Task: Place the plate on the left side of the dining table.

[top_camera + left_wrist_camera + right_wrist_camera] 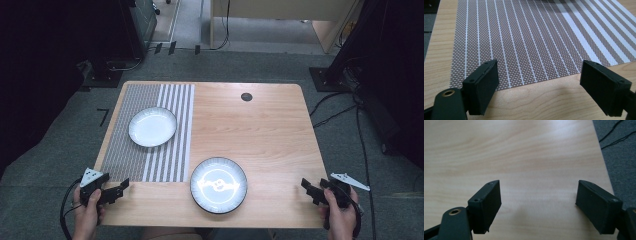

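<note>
A white plate (152, 126) lies on the striped placemat (130, 155) at the table's left. A dark-rimmed plate with a white pattern (218, 184) sits on the bare wood near the front edge. My left gripper (121, 187) rests at the front left corner, jaws open and empty, just short of the placemat's near edge (524, 50). My right gripper (306, 187) is at the front right edge, jaws open over bare wood (524, 157), nothing between them. Both stand well apart from the plates.
The wooden table (260, 130) has a round black cable hole (246, 97) at the back. Grey carpet with black cables (340, 112) lies to the right. A stand's base (327, 79) sits beyond the back right corner.
</note>
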`<state>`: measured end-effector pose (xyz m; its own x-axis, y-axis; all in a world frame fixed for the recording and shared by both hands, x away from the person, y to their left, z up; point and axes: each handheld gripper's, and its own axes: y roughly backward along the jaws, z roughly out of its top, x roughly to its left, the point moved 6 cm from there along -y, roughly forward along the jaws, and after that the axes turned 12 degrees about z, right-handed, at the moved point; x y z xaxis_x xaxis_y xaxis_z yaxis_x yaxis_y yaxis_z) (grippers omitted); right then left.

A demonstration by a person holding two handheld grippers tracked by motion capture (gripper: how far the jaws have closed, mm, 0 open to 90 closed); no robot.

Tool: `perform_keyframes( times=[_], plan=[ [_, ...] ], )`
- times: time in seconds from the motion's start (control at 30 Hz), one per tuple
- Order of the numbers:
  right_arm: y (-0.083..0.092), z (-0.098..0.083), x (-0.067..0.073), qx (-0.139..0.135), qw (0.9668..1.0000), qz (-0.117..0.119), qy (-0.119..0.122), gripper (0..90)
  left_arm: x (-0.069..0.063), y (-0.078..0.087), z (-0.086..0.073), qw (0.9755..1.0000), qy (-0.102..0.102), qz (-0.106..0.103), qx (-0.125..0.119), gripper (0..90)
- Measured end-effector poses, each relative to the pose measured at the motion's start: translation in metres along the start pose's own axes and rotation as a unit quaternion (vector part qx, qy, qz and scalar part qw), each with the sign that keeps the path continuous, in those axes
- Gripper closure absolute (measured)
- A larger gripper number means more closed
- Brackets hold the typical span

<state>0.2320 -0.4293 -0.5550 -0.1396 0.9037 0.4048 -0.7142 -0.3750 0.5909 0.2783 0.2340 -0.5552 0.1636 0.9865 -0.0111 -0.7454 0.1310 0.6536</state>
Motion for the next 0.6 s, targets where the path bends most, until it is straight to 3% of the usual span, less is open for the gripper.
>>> perform_keyframes(
  times=[0.03, 0.13, 0.17, 0.2, 0.3, 0.37, 0.6],
  plan=[
    [-0.001, -0.005, 0.002, 0.004, 0.9996, -0.014, 0.023, 19.7, 0.000, 0.000, 0.000, 1.0000, -0.002, 0.000, 0.000, 14.8],
    [-0.002, -0.008, 0.005, 0.016, 0.9984, -0.029, 0.046, 19.4, -0.001, 0.000, 0.000, 1.0000, -0.004, 0.001, 0.000, 14.6],
    [-0.004, -0.011, 0.008, 0.024, 0.9957, -0.048, 0.076, 17.9, -0.001, 0.000, 0.000, 1.0000, -0.005, 0.002, 0.000, 14.5],
    [-0.005, -0.012, 0.009, 0.025, 0.9947, -0.054, 0.084, 15.9, -0.001, 0.000, 0.000, 1.0000, -0.005, 0.002, 0.000, 14.4],
    [-0.008, -0.016, 0.012, 0.007, 0.9944, -0.062, 0.086, 9.2, 0.000, 0.000, 0.000, 1.0000, -0.003, -0.001, 0.000, 14.4],
    [-0.011, -0.020, 0.016, 0.015, 0.9924, -0.080, 0.092, 3.6, 0.000, 0.000, 0.000, 1.0000, -0.001, -0.004, 0.000, 14.1],
    [-0.010, -0.024, 0.017, 0.008, 0.9923, -0.076, 0.097, 0.5, -0.001, 0.000, 0.000, 1.0000, -0.009, 0.000, 0.002, 13.6]
  ],
)
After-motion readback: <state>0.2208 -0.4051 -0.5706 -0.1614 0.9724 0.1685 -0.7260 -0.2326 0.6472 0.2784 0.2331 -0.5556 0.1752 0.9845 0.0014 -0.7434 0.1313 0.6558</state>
